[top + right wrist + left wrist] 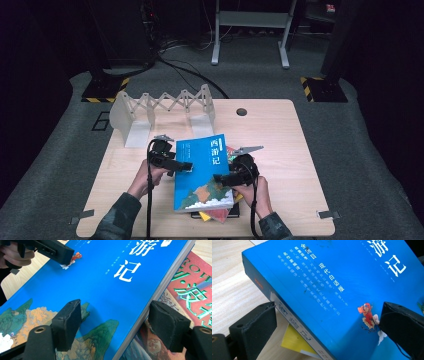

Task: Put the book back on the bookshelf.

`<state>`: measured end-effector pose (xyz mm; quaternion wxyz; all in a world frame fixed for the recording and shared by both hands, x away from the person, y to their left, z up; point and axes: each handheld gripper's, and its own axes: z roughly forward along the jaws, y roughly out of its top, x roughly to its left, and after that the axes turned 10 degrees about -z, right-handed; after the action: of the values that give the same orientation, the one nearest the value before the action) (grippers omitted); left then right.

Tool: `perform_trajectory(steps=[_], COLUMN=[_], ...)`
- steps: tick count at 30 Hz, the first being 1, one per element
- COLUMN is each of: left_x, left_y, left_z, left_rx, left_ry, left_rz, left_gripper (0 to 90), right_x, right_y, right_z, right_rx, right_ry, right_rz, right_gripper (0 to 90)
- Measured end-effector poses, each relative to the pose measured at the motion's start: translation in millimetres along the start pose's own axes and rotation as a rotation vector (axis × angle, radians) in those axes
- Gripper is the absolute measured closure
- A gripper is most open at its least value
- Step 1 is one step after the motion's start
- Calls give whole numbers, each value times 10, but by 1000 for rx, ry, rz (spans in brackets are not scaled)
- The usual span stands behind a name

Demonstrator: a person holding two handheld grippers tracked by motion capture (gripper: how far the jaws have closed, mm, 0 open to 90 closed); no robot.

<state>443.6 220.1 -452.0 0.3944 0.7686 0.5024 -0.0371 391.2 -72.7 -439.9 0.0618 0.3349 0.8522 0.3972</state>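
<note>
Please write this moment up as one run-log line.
thick blue paperback book: tilted atop book stack | left gripper: jaws straddle its spine edge, grip unclear | right gripper: jaws astride its page edge | red-covered book: underneath

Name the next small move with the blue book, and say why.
Probably lift the blue book a little off the stack. Both claws, left and right, straddle its opposite edges, and the red book lies right beneath, so a lift should free it before it goes toward the white rack.
</note>
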Motion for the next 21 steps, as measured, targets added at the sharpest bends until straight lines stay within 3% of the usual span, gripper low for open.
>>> perform_trajectory(steps=[5,13,17,19,21], left_x=[31,124,224,313,334], left_y=[15,14,-4,-10,-1], left_z=[22,-35,-50,-32,-1], left_rx=[-4,-13,-22,-28,-25], left_ry=[-12,4,-24,-66,-89], left_rz=[-20,-33,-69,-105,-113], left_gripper=[0,0,5,1,2], right_x=[1,32,36,27,31], right_y=[-2,32,92,93,89], right_z=[1,77,106,107,106], right_rx=[-2,-20,8,11,8], right_ry=[6,10,24,33,31], right_rz=[9,-2,-11,-7,-11], right_gripper=[266,265,266,268,268])
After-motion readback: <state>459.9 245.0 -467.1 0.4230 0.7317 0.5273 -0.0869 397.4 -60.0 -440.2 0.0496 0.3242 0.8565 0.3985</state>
